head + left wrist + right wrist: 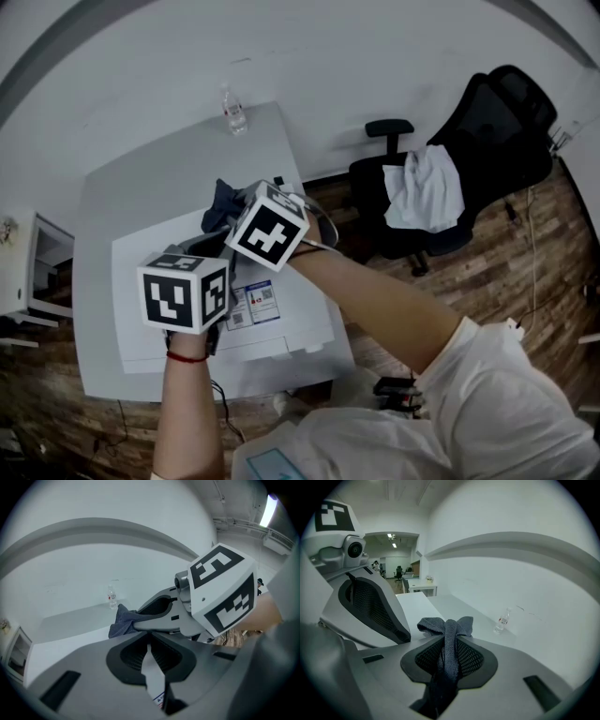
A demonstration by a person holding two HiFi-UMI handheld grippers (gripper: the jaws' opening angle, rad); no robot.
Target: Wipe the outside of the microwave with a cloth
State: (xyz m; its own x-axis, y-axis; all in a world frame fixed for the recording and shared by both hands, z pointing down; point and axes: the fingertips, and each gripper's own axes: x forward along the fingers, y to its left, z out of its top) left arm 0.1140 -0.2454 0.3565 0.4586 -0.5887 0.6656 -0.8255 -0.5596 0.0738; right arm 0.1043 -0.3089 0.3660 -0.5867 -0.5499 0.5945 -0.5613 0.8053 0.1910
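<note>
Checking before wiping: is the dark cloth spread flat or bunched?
Bunched: the cloth is pinched into a narrow fold between the right gripper's closed jaws, its ends crumpled above them.

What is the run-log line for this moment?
left gripper: shut, empty | right gripper: shut on dark blue fabric cloth | white box-shaped microwave: below both grippers | cloth contact: unclear

Plain white wall [375, 56] up top, dark wood-plank floor [525, 272] right, black mesh office chair [487, 141] draped with crumpled white fabric [427, 187].
</note>
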